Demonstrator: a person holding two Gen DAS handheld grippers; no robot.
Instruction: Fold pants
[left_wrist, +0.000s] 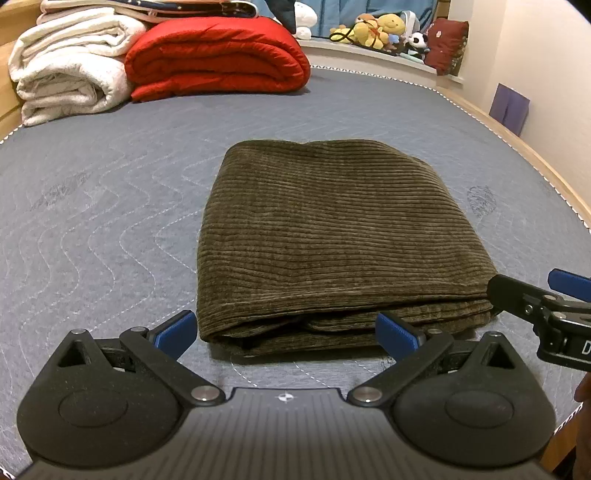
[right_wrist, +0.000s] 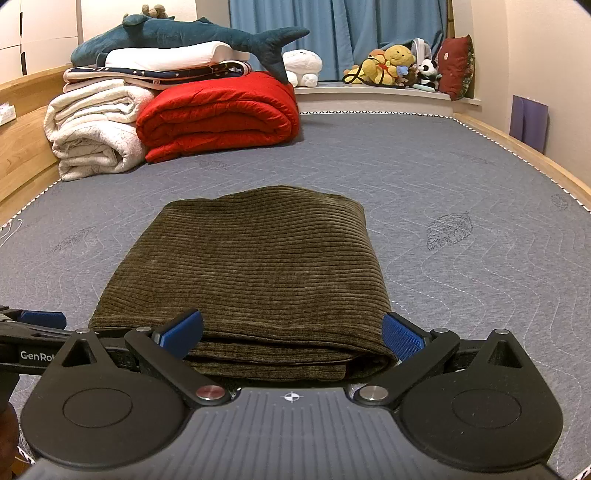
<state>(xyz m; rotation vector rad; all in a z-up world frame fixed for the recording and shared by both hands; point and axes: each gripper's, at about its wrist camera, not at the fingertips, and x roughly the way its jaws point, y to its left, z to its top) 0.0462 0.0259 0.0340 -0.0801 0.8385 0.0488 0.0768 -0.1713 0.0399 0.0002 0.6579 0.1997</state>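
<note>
Though folded, pants (left_wrist: 332, 236) on mattress (left_wrist: 110, 206)

I'm looking out across a grey quilted mattress (right_wrist: 424, 177) with wavy stitching, set in a pale wooden bed frame (right_wrist: 517, 147). At the far left sits a rolled white blanket (right_wrist: 92, 129), right beside it a folded red quilt (right_wrist: 221, 114), and a blue plush shark (right_wrist: 177, 37) lies on the stack above. Beyond the bed, blue curtains (right_wrist: 340, 33) hang over a ledge (right_wrist: 369, 94) crowded with stuffed toys (right_wrist: 391, 62) and a dark red cushion (right_wrist: 456, 66). Cream wall (right_wrist: 546, 55) on my right, warm indoor light.
</note>
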